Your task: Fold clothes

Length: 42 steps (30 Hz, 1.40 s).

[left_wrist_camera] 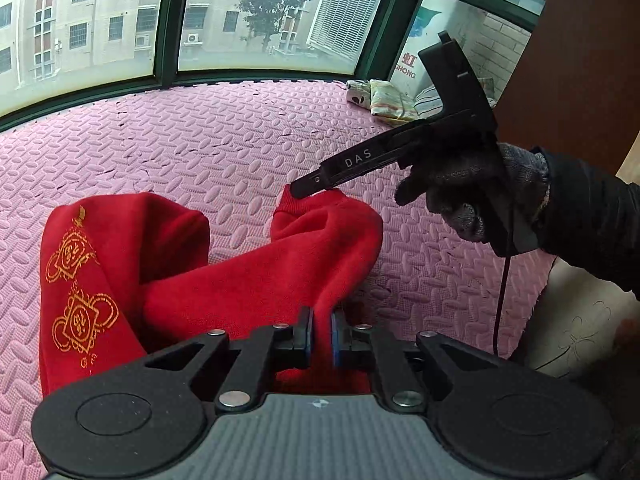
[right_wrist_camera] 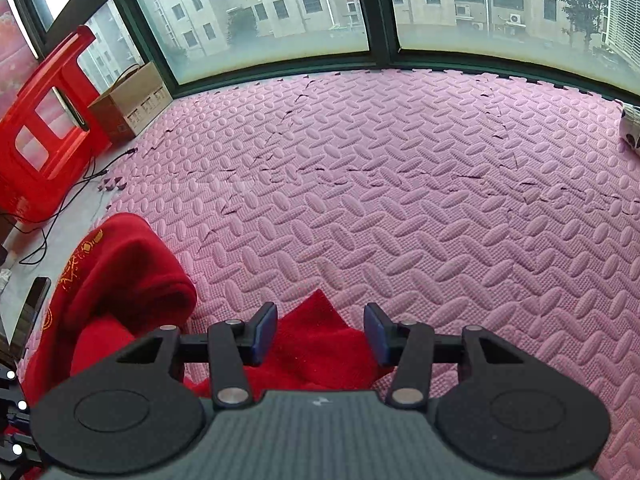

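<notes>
Pinching: your left hand-held gripper (left_wrist_camera: pixel 322 334) has its blue pads pressed onto a raised fold of the red garment (left_wrist_camera: pixel 224 280); the cloth runs up between the jaws.
Right hand-held gripper: (right_wrist_camera: pixel 320 334) spread wide; its fingers stand either side of a red cloth point, with gaps on both sides; in the left wrist view its tip sits at the ribbed edge of the garment, and you cannot tell from there whether it touches.
Garment: it lies bunched on the pink foam mat (left_wrist_camera: pixel 200 140), partly lifted toward your left hand-held gripper; gold printed emblems (left_wrist_camera: pixel 80 316) run down the portion on the left.
Your right hand: gloved (left_wrist_camera: pixel 472 196), wrapped around the handle of the right hand-held gripper; a black cable hangs below it.
Mat surroundings: folded patterned cloths (left_wrist_camera: pixel 384 98) rest at the far edge near the window (left_wrist_camera: pixel 256 12); a red plastic stool (right_wrist_camera: pixel 44 132) and a cardboard box (right_wrist_camera: pixel 132 100) stand on the floor beside the mat.
</notes>
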Each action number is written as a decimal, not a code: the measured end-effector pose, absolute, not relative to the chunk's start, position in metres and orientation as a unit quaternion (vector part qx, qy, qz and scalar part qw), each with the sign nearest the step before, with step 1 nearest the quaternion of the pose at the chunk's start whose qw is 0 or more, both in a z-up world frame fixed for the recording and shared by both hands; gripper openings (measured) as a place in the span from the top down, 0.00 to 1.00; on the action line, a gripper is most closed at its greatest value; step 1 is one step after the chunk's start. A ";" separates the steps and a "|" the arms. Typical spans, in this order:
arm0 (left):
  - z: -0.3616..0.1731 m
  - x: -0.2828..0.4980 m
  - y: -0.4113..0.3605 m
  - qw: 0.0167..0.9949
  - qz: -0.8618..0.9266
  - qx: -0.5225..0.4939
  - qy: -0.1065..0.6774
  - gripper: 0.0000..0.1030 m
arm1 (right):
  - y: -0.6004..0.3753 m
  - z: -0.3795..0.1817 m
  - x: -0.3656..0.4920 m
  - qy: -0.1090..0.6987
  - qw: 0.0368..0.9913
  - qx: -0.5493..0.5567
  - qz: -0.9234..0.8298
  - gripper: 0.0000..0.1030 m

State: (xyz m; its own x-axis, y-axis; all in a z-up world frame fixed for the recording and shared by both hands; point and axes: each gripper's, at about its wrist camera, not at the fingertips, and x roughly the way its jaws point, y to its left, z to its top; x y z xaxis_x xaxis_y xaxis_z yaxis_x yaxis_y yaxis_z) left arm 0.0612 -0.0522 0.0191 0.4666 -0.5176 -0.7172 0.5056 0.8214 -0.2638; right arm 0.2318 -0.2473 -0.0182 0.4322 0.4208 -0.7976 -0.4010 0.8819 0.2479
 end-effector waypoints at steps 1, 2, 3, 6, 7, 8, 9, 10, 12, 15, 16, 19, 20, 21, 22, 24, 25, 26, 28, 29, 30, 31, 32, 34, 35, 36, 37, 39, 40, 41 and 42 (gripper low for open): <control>0.017 0.062 -0.052 0.855 -0.298 -0.008 0.424 0.90 | -0.247 -0.021 0.230 0.478 0.844 0.008 0.242 0.53; 0.016 0.062 -0.052 0.854 -0.298 -0.009 0.426 0.90 | -0.247 -0.024 0.228 0.482 0.842 0.004 0.242 0.53; 0.015 0.063 -0.051 0.853 -0.299 -0.010 0.427 0.90 | -0.248 -0.026 0.225 0.486 0.839 -0.002 0.243 0.53; 0.018 0.065 -0.050 0.854 -0.300 -0.011 0.425 0.87 | -0.247 -0.033 0.219 0.495 0.834 -0.022 0.243 0.53; 0.020 0.066 -0.049 0.856 -0.299 -0.012 0.422 0.86 | -0.246 -0.034 0.219 0.496 0.833 -0.027 0.244 0.53; 0.023 0.066 -0.048 0.858 -0.298 -0.013 0.418 0.85 | -0.245 -0.036 0.219 0.498 0.832 -0.030 0.245 0.53; 0.027 0.067 -0.047 0.860 -0.298 -0.014 0.415 0.84 | -0.244 -0.037 0.220 0.499 0.831 -0.032 0.246 0.52; 0.030 0.067 -0.044 0.863 -0.295 -0.015 0.410 0.76 | -0.242 -0.038 0.220 0.499 0.830 -0.036 0.248 0.52; 0.038 0.071 -0.037 0.873 -0.283 -0.016 0.397 0.61 | -0.238 -0.038 0.220 0.497 0.828 -0.048 0.254 0.53; 0.047 0.079 -0.027 0.886 -0.262 -0.018 0.383 0.55 | -0.234 -0.037 0.218 0.491 0.829 -0.068 0.258 0.64; 0.048 0.083 -0.024 0.890 -0.252 -0.019 0.380 0.52 | -0.233 -0.036 0.218 0.490 0.829 -0.073 0.261 0.67; 0.048 0.100 -0.017 0.899 -0.221 -0.020 0.378 0.49 | -0.229 -0.031 0.217 0.482 0.830 -0.085 0.268 0.85; 0.047 0.106 -0.015 0.901 -0.213 -0.021 0.378 0.47 | -0.227 -0.027 0.217 0.475 0.833 -0.095 0.268 0.86; 0.047 0.112 -0.012 0.902 -0.208 -0.024 0.378 0.46 | -0.225 -0.024 0.218 0.468 0.836 -0.105 0.268 0.87; 0.047 0.117 -0.010 0.901 -0.207 -0.026 0.380 0.44 | -0.223 -0.021 0.218 0.461 0.838 -0.115 0.267 0.87; 0.049 0.124 -0.003 0.897 -0.221 -0.036 0.381 0.38 | -0.220 -0.010 0.222 0.437 0.849 -0.142 0.261 0.88; 0.050 0.125 0.002 0.896 -0.228 -0.045 0.377 0.35 | -0.219 -0.001 0.226 0.414 0.859 -0.163 0.252 0.88; 0.052 0.125 0.005 0.896 -0.232 -0.052 0.374 0.33 | -0.218 0.007 0.231 0.398 0.867 -0.176 0.244 0.88; 0.053 0.125 0.008 0.898 -0.232 -0.050 0.370 0.32 | -0.215 0.019 0.244 0.371 0.877 -0.197 0.231 0.88; 0.054 0.124 0.009 0.900 -0.229 -0.048 0.369 0.32 | -0.214 0.025 0.251 0.359 0.882 -0.206 0.225 0.88; 0.055 0.124 0.010 0.901 -0.226 -0.045 0.367 0.32 | -0.211 0.030 0.258 0.346 0.885 -0.218 0.221 0.88; 0.056 0.124 0.012 0.904 -0.221 -0.044 0.364 0.32 | -0.208 0.033 0.263 0.333 0.888 -0.230 0.217 0.88; 0.057 0.125 0.016 0.907 -0.211 -0.048 0.361 0.32 | -0.205 0.037 0.268 0.319 0.892 -0.241 0.212 0.88; 0.059 0.129 0.026 0.915 -0.184 -0.058 0.355 0.32 | -0.201 0.042 0.276 0.290 0.898 -0.262 0.200 0.88; 0.060 0.133 0.031 0.918 -0.169 -0.063 0.353 0.32 | -0.199 0.042 0.281 0.284 0.900 -0.268 0.192 0.87; 0.060 0.137 0.036 0.921 -0.151 -0.069 0.353 0.32 | -0.197 0.041 0.285 0.283 0.901 -0.271 0.184 0.85; 0.060 0.143 0.041 0.922 -0.134 -0.078 0.355 0.32 | -0.197 0.038 0.290 0.283 0.904 -0.275 0.166 0.82; 0.057 0.157 0.049 0.920 -0.109 -0.091 0.364 0.32 | -0.197 0.030 0.299 0.284 0.906 -0.284 0.135 0.79; 0.055 0.164 0.051 0.919 -0.098 -0.094 0.369 0.32 | -0.198 0.028 0.302 0.290 0.906 -0.277 0.136 0.79; 0.052 0.172 0.053 0.918 -0.090 -0.096 0.374 0.32 | -0.200 0.027 0.304 0.301 0.908 -0.254 0.144 0.79; 0.049 0.179 0.056 0.916 -0.082 -0.098 0.380 0.32 | -0.201 0.027 0.303 0.313 0.907 -0.232 0.159 0.79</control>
State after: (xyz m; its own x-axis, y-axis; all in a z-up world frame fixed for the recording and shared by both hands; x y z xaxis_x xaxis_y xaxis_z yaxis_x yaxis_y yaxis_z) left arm 0.1788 0.0555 0.0486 0.6980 -0.2252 -0.6798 0.0759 0.9672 -0.2425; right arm 0.3032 -0.2009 0.0270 0.7539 0.1437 -0.6411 -0.4341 0.8414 -0.3220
